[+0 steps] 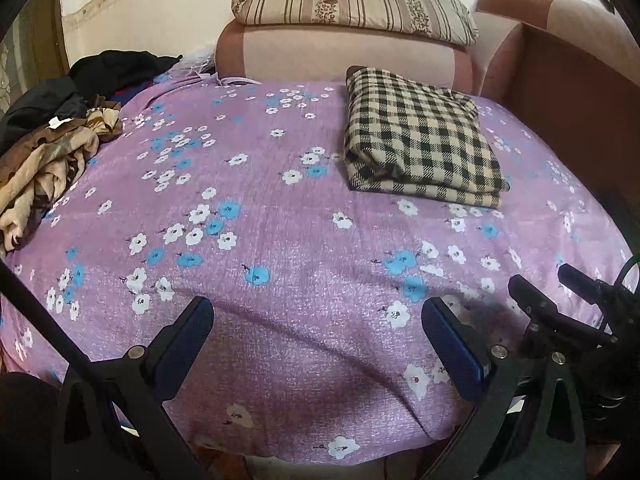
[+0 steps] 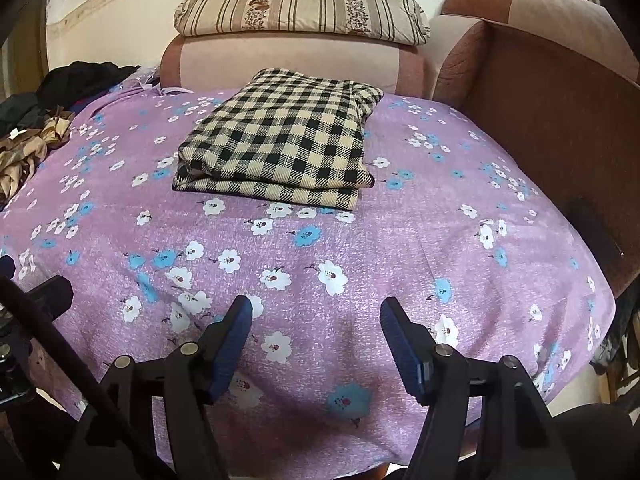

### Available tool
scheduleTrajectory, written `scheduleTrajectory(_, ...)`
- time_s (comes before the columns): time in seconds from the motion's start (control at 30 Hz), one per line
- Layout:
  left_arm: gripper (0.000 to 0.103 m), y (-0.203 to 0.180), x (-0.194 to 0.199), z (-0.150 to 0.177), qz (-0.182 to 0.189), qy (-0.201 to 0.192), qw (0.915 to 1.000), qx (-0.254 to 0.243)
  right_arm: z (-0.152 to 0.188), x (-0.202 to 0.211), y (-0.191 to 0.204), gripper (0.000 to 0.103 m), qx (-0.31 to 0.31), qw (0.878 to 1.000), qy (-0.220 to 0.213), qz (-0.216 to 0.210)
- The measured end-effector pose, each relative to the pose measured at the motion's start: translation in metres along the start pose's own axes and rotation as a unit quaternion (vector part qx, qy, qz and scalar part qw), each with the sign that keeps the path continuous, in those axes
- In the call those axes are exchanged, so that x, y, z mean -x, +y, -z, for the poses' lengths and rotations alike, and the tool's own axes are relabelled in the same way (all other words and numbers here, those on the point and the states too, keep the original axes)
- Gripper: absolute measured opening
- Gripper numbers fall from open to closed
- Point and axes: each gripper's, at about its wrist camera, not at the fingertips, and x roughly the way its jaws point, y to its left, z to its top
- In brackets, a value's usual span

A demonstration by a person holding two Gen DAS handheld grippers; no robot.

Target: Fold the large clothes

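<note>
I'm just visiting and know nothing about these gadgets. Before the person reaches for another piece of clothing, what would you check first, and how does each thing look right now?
1. Left gripper open and holding nothing: ok, fingers spread over the bedsheet.
2. Right gripper open and holding nothing: ok.
3. Checkered garment folded and set aside: ok, it lies in a neat stack toward the sofa end.
4. Unfolded clothes available: ok, a crumpled pile sits at the sheet's left edge.
5. Free folding room in front of the grippers: ok, only sheet shows there.
6. Which garment in the pile comes loose first: cannot tell, they are tangled.
</note>
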Motion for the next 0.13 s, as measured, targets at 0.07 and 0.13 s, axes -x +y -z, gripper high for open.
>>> scheduleTrajectory(0.07,0.103,0.0000,-0.0018,0.0005,-0.004,0.002,1.0000,-0.002,0.0005,-0.0016,0.0013,0.073,0.002,1.000,0.003,0.000)
scheduleTrajectory(0.13,0.103,0.0021,-0.0040,0.0006,-0.001,0.008,1.0000,0.004,0.0011,-0.0042,0.0023,0.073,0.004,1.000,0.008,0.002)
